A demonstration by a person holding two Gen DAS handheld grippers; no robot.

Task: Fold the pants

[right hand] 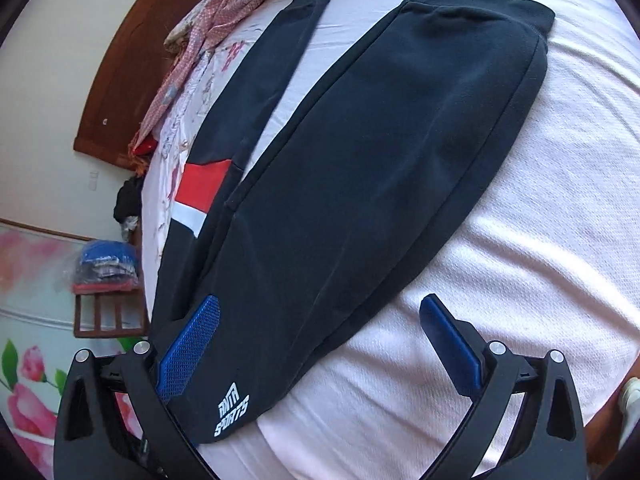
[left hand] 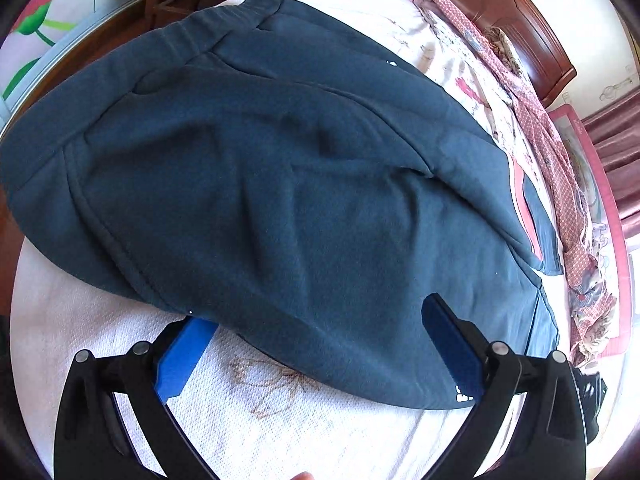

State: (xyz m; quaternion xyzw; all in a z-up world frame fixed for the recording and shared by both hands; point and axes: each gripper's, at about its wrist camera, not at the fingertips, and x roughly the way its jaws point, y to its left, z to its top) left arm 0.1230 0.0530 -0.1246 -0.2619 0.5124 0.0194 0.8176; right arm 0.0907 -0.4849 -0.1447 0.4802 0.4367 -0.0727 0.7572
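Pants flat on bed, legs apart, no fold visible yet. Left tongs and right tongs wide open, holding nothing.

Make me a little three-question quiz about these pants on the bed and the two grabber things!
1. True or false: the right gripper is shut on the dark blue pants.
2. Which colour is the patch on the far pant leg? A) green B) red C) yellow
3. Fill in: the pants lie on a white ____, with the left gripper open over their near edge.

Key: 1 false, both its fingers are spread apart. 2 B. 3 bedspread.
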